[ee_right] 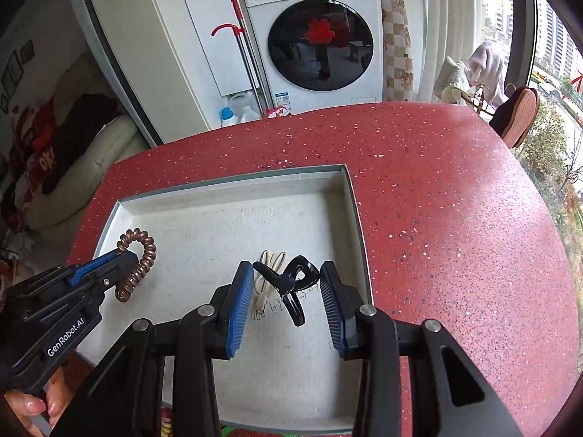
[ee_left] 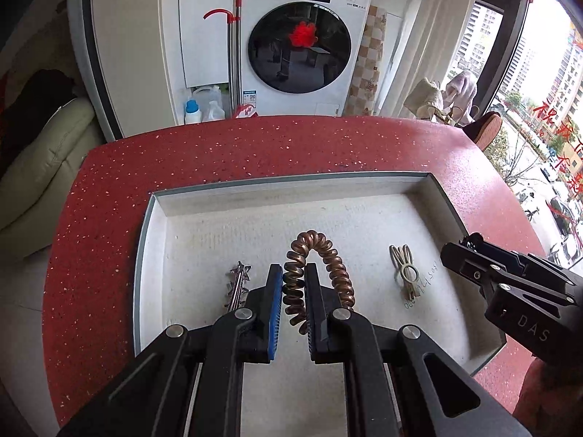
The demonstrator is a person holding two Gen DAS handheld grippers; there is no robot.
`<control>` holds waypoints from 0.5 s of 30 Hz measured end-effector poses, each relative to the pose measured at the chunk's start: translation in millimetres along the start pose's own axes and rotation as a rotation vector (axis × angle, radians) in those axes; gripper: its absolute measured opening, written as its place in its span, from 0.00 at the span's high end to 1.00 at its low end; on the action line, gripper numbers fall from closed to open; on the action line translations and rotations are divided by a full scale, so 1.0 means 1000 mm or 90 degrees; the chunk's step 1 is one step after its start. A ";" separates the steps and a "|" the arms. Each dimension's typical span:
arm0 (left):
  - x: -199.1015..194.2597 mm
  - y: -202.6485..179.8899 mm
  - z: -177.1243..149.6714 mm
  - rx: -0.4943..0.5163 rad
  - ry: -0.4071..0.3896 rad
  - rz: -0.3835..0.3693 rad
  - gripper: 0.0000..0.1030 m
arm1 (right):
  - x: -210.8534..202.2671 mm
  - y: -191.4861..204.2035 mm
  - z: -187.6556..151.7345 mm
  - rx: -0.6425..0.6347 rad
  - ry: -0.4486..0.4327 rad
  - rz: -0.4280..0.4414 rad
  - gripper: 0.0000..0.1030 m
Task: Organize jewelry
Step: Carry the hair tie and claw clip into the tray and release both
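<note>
While printed "GenRobot.AI" on its black body, left gripper (ee_right: 120,255) (ee_left: 293,284) clamped on coppery spiral coil hair tie (ee_left: 320,273) (ee_right: 136,264), ribbed loop hanging above white shallow tray (ee_left: 218,218) (ee_right: 218,211). "DAS" lettered on right gripper (ee_left: 452,255) (ee_right: 288,284), blue ribbed pads pinching glossy black plastic claw clip (ee_right: 288,284) over same tray. Lying on tray's textured floor: silver star-tipped metal clip (ee_left: 238,287), cream loop-shaped hair clip (ee_left: 404,273) (ee_right: 267,273), illegible handwriting beside it. Underneath, red speckled stone table (ee_left: 255,145) (ee_right: 437,182). Beyond, "Panasonic" on white washing machine (ee_left: 302,36) (ee_right: 313,36).
</note>
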State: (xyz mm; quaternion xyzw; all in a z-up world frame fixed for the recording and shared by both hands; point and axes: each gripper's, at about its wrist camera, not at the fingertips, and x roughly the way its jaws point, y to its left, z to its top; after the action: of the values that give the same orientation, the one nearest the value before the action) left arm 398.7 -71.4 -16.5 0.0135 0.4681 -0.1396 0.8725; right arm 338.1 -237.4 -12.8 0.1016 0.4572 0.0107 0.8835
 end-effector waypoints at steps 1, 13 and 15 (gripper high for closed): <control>0.006 -0.001 0.001 0.004 0.005 0.008 0.71 | 0.005 -0.001 0.002 0.002 0.002 0.001 0.60; 0.039 -0.009 -0.008 0.033 0.023 0.069 0.71 | 0.041 -0.002 -0.003 0.001 0.014 -0.030 0.59; 0.039 -0.012 -0.008 0.039 0.020 0.076 0.71 | 0.041 0.000 -0.003 -0.006 0.013 -0.037 0.59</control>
State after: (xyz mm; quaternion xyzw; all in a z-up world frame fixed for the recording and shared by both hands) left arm 409.4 -90.5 -52.0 0.0704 0.4756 -0.1017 0.8710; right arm 359.4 -232.4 -47.3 0.0838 0.4686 -0.0117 0.8793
